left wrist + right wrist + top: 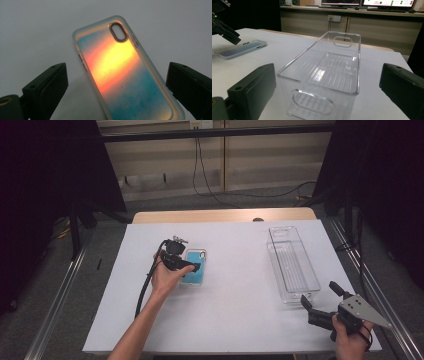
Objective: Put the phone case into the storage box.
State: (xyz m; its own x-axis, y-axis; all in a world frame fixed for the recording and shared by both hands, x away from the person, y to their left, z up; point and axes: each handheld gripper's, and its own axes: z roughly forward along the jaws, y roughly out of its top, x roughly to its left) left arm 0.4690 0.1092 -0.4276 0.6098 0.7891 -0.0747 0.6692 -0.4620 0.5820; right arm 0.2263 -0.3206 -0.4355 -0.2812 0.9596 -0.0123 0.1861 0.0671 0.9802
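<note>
A phone case with a clear rim and a blue back lies flat on the white table, left of centre. In the left gripper view the phone case glows orange and blue, with its camera cut-out at the far end. My left gripper hovers right over it, open, one jaw on each side of the case and neither touching it. My right gripper stands open near the table's front right corner, nothing between its jaws, pointing at the near end of a clear plastic bin.
The empty, long bin has handle cut-outs at both ends and stands at the right of the white tabletop. A black cable trails from the left gripper toward the front edge. Dark curtains flank the table.
</note>
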